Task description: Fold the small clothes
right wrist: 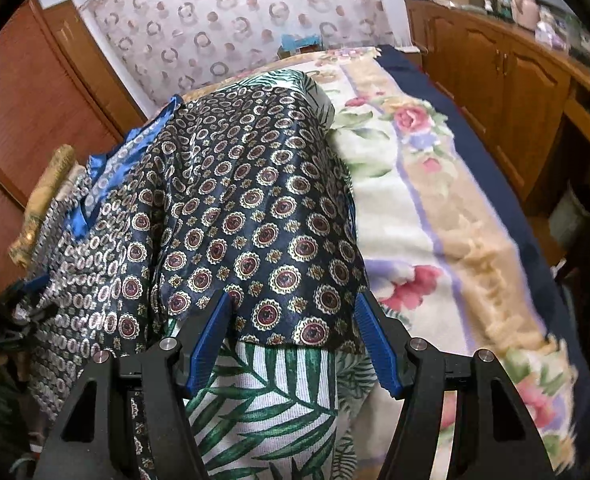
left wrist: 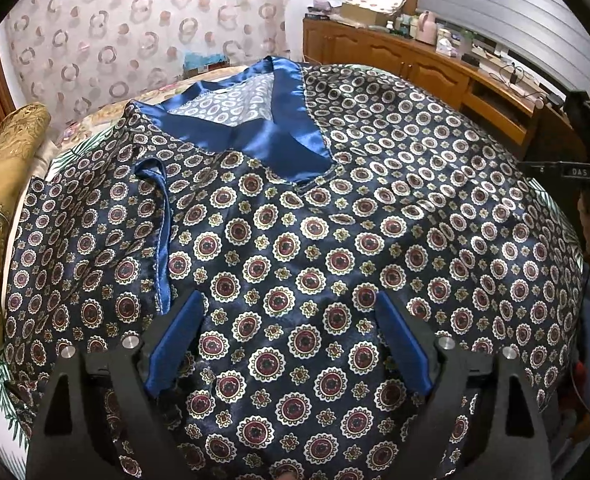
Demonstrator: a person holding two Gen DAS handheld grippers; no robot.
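The patterned satin top lies spread face up on a leaf-print cloth over the floral blanket, with its blue V-neck collar at the far side and a blue-edged sleeve folded inward at the left. The left gripper hovers over the near middle of the top with its blue pads spread wide; nothing is held between them. The right gripper is likewise wide open and empty, straddling the near right hem corner, which appears to sit between the pads without being pinched. The step in hand is judged to be taking hold for the next fold. For a clean result, each gripper should close on a single edge of fabric only, clear of the cloth beneath. Satin slides easily, so the pinch should be deep and the lift low and even.
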